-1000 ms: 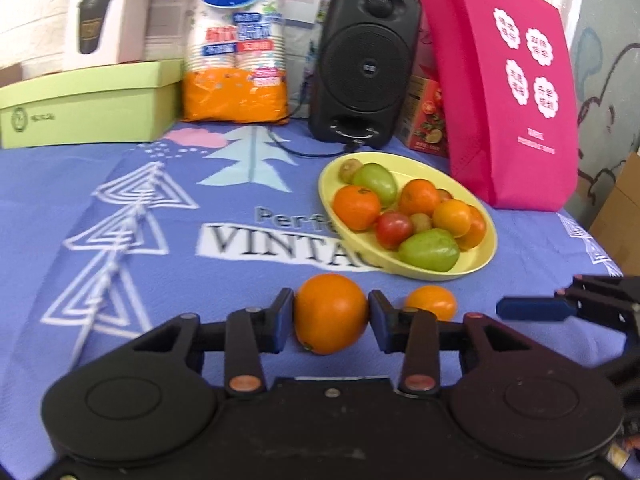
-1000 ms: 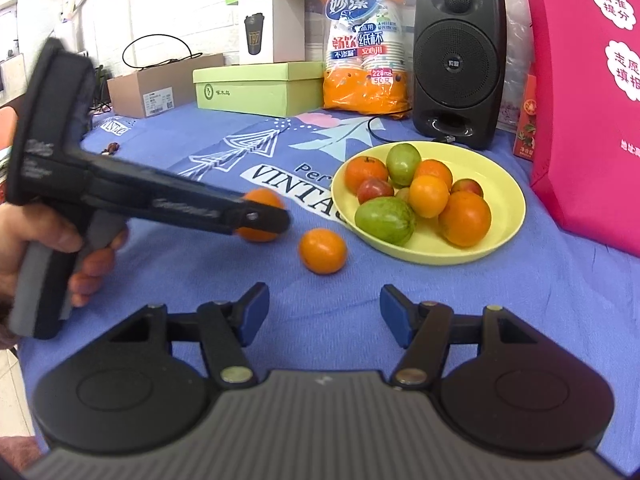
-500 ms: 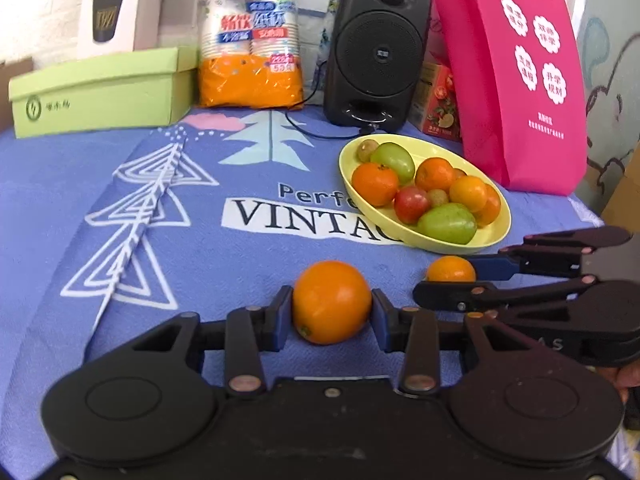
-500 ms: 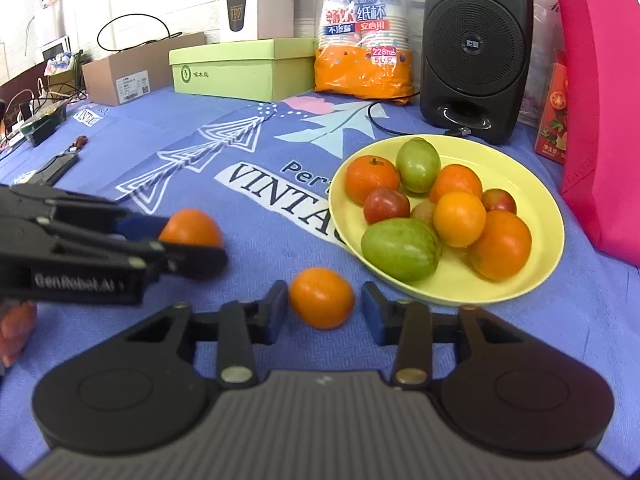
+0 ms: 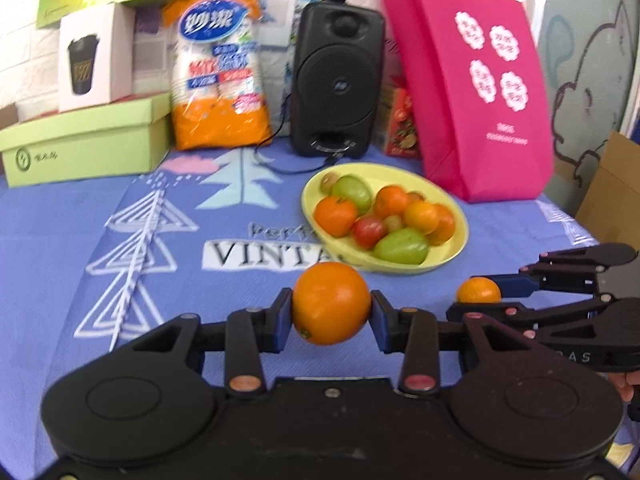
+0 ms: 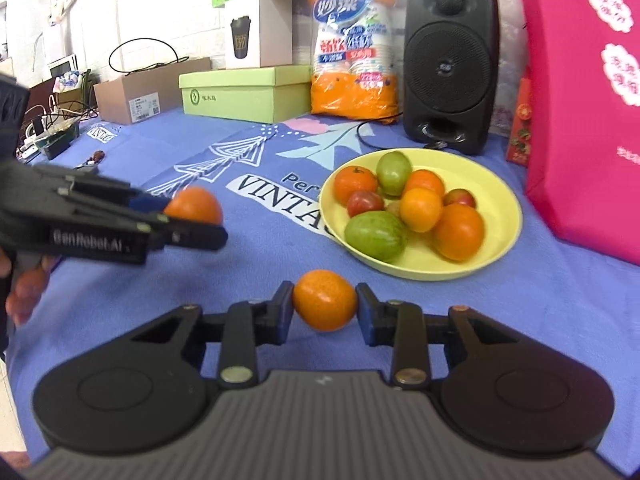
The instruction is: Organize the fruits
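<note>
My left gripper [image 5: 331, 314] is shut on a large orange [image 5: 330, 302] and holds it above the blue cloth, short of the yellow plate [image 5: 448, 259]. My right gripper [image 6: 324, 309] is shut on a small orange [image 6: 325, 300], just in front of the plate [image 6: 502, 246]. The plate holds several oranges, green fruits and red ones. In the left wrist view the right gripper [image 5: 480, 300] and small orange [image 5: 479, 290] show at the right. In the right wrist view the left gripper [image 6: 192, 220] and large orange [image 6: 194, 204] show at the left.
A black speaker [image 5: 336, 84], an orange pack of paper cups [image 5: 220, 80], a green box [image 5: 84, 144] and a pink bag [image 5: 476, 80] line the back of the table. A cable [image 6: 368, 136] lies near the speaker. A cardboard box [image 6: 148, 92] stands far left.
The right gripper moved forward and shut on the small orange, then lifted it slightly. The left gripper has raised the large orange off the cloth.
</note>
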`<state>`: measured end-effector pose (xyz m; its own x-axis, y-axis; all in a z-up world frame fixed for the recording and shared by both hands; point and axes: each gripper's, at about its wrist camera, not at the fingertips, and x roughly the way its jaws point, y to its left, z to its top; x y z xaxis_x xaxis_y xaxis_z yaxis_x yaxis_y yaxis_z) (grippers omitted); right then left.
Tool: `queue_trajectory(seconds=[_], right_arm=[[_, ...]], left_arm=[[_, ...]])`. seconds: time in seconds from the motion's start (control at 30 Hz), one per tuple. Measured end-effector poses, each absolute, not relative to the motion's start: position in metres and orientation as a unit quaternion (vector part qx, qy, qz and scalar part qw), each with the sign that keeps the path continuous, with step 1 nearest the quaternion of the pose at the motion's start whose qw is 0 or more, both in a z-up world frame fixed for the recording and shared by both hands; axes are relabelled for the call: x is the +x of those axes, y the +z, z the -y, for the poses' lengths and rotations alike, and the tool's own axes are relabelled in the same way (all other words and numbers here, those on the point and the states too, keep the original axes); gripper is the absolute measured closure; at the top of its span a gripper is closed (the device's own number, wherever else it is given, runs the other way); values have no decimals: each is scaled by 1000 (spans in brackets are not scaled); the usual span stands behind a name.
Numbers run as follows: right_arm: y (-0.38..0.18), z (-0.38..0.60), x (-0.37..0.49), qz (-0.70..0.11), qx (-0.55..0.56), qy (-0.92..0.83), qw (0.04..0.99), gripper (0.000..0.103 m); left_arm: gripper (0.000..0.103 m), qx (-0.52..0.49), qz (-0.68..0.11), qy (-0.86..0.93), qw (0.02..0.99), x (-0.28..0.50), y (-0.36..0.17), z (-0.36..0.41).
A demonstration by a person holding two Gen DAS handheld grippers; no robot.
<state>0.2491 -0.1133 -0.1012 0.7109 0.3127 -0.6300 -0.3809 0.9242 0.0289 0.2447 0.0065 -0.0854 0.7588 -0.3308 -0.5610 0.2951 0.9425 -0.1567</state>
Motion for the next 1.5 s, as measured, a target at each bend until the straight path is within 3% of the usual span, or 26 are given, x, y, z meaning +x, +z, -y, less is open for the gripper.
queue_trajectory(seconds=[0.47,0.8,0.93,1.13,1.3,1.4,1.43,1.47,1.5], right_arm=[[-73,174,327,-294,-36,114,948,71],[-93,186,380,-312,-19,102,945,71],[-101,187,384,-315,-14,102,943,70],[-99,184,377,-313,-34,103,944,66],[-86,183,351,-301,-38,105,947,57],[-74,185,320,-287,-21,98,953,36],[-69,185,308,-279,-13,92,956,25],[-64,185,295,-270,-2,89,959,13],[-59,185,282,-260,10,83,962,9]], left_arm=[[64,-4,-293,-180,939,365,-54,66],[63,-6,-366,-161,916,464,-84,103],[51,-12,-367,-161,916,467,-92,103],[43,-4,-346,-163,924,447,-80,92],[29,2,-320,-160,934,404,-67,71],[14,-2,-304,-150,941,365,-58,54],[3,-5,-296,-144,944,351,-55,47],[0,-6,-288,-134,948,337,-52,42],[0,-8,-280,-122,952,321,-48,36]])
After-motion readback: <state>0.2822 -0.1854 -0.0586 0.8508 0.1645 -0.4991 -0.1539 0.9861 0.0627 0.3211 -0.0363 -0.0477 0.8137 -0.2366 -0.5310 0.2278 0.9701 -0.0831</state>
